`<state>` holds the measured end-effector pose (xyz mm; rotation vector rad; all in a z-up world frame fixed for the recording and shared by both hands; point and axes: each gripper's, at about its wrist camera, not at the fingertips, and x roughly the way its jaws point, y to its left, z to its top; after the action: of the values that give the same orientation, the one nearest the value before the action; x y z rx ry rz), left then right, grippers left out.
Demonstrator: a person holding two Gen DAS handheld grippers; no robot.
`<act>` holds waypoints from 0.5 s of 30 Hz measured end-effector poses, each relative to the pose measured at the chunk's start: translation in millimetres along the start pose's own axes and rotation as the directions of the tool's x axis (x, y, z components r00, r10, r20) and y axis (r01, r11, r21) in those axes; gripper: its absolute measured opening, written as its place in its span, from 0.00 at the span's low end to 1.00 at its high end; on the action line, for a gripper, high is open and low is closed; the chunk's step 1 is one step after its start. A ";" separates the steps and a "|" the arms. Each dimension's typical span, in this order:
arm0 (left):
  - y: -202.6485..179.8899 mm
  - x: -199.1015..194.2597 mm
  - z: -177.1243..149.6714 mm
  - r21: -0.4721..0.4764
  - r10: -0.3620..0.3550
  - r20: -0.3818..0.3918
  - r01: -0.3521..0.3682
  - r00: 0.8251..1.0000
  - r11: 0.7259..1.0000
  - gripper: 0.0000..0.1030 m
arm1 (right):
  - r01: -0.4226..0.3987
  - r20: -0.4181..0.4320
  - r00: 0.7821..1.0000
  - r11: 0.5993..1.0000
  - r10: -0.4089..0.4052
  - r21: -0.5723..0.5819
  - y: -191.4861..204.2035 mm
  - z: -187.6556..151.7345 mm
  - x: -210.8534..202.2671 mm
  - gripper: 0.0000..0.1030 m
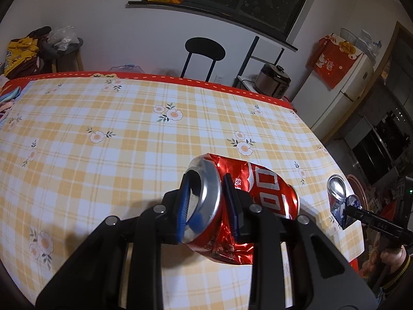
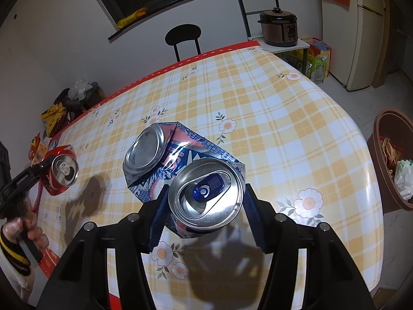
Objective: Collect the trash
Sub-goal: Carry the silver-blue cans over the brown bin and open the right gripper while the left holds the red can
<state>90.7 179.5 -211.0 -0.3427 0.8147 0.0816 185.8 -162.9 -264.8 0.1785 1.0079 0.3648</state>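
My left gripper (image 1: 207, 204) is shut on a crushed red soda can (image 1: 268, 193), held above the checked tablecloth (image 1: 116, 134). My right gripper (image 2: 205, 206) is shut on a crushed blue and white can (image 2: 206, 193), also held above the table. In the left wrist view the blue can (image 1: 336, 193) and right gripper (image 1: 347, 206) show at the right table edge. In the right wrist view the red can (image 2: 63, 171) and left gripper (image 2: 44, 165) show at the left. A brown trash bin (image 2: 382, 160) holding wrappers and a white bag stands on the floor to the right of the table.
A black chair (image 1: 204, 51) stands behind the table's far edge. A rice cooker (image 2: 280, 27) sits on a small white stand, with a fridge (image 2: 366, 33) beyond it. A stool with clothes and bags (image 1: 41, 49) is at the far left.
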 end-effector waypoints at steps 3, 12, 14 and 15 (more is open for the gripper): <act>-9.9 -11.6 -0.1 0.006 0.001 0.011 -0.001 1.000 1.000 0.28 | -0.002 0.014 1.000 1.000 0.002 0.022 -13.7 -0.3 -6.1 0.54; -60.3 -23.1 6.1 0.036 -0.013 0.044 0.012 0.999 0.999 0.28 | 0.069 0.079 0.994 0.993 -0.077 0.094 -93.0 13.3 -39.0 0.54; -75.9 -21.0 6.5 0.044 -0.018 0.046 0.016 0.999 0.999 0.28 | 0.104 0.091 0.989 0.987 -0.115 0.118 -123.5 17.0 -49.6 0.53; -85.1 -18.6 6.2 0.046 -0.025 0.044 0.023 0.999 0.999 0.28 | 0.118 0.096 0.987 0.984 -0.132 0.131 -139.2 18.4 -54.4 0.47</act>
<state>99.5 102.5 -170.8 -0.3065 0.7665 0.0481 205.4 -311.9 -255.5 0.2434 0.9338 0.1759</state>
